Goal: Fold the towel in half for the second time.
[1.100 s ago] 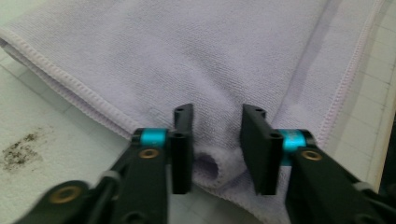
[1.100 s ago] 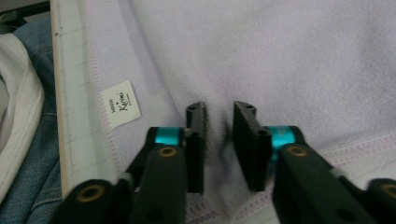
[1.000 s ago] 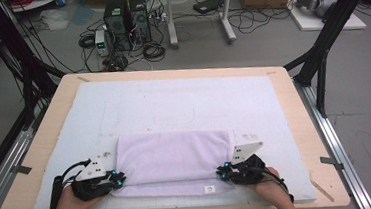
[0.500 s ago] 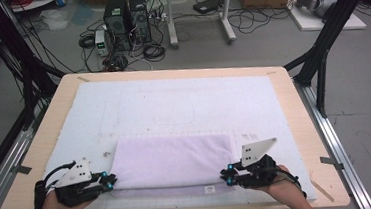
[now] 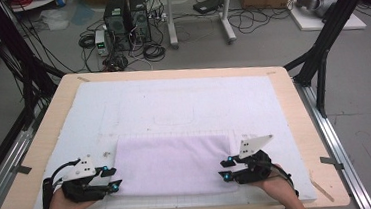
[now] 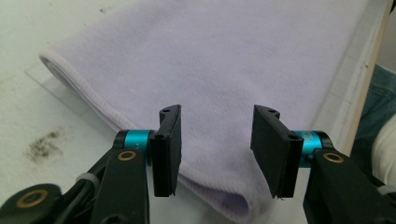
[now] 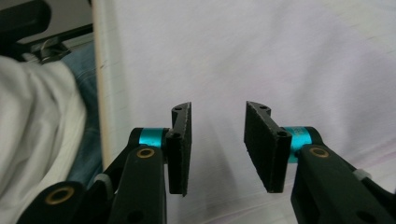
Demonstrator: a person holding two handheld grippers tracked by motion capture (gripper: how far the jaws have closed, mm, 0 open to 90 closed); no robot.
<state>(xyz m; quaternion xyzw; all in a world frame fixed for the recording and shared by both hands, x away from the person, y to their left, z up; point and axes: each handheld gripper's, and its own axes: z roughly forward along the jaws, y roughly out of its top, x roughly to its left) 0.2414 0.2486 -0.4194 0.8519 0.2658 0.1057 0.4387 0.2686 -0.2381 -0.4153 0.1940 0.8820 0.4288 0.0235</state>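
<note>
Both grippers, left & right, just been opening, nothing clamped, folded lilac towel lying flat betw. them. Should back off level w/o snagging hems, keep fold square.

Pretty even, soft overhead light, barely any shadows; the high view's a bit soft, both gripper views blur up close.

towel: soft lilac cloth, matt, fine nap
table: pale wood rim, smooth
mat: white, matt, stained
gripper pads: black, matt, rubbery
</note>
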